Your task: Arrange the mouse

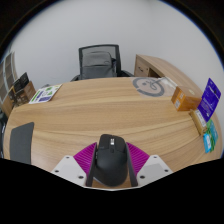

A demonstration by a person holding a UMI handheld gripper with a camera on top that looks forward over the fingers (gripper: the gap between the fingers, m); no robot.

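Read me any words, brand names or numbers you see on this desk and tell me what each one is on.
No text can be read here.
Purple box: pale print on its face, too small to read.
Orange box: no legible label.
Papers near the desk's far side: markings blurred.
Round disc: pattern only, no words made out.
Black mouse, between the claw's fingers: no logo shows.

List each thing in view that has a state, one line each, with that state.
mouse: upright on its base, between the fingers, held
gripper: fingers shut on the mouse
office chair: empty, pushed up to the far side of the desk
purple box: standing upright
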